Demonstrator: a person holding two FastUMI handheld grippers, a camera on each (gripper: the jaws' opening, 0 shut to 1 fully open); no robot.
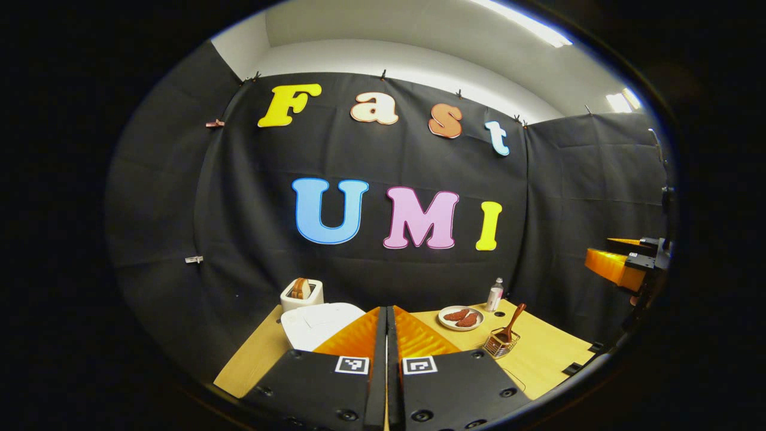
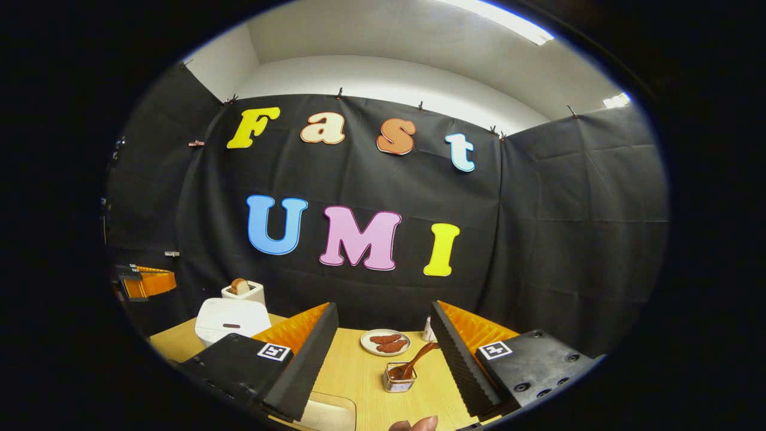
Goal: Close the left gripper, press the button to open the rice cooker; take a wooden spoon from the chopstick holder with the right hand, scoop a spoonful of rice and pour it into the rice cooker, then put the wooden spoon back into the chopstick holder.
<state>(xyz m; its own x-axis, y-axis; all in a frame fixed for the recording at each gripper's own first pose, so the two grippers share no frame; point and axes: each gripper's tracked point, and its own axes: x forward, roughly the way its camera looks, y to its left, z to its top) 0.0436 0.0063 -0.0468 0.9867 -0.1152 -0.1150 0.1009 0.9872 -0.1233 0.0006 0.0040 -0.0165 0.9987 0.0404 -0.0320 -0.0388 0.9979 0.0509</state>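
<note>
Left gripper [image 1: 386, 317]: fingers pressed together with nothing between them, held above the near side of the cooker [image 1: 320, 323], apart from it.
Right gripper [image 2: 383, 323]: jaws wide and empty, aimed toward the holder [image 2: 399, 378] from the near side, well above it.
Cooker: white, lid down, at the left end of the table [image 1: 538, 359]; its button is too small to make out.
Spoon [image 2: 413, 362]: wooden, bowl down in the holder, handle leaning up and to the right.
Holder: wire basket, right of the cooker, nearer than the plate [image 2: 385, 342].
Beyond the cooker: toaster [image 1: 301, 293] with a slice in it, just behind.
Near the holder: small bottle [image 1: 495, 294] past the plate.
Rice: a pale container [image 2: 326, 413] sits at the near edge in the right gripper view, likely the rice, though I cannot tell.
Step, by my reading: the press has not yet happened.
Risk one: the closed tips may miss or slide off the button, so the lid stays down.
Risk two: the holder looks light; a skewed pull on the slanted handle could tip it or drag it toward the plate.
</note>
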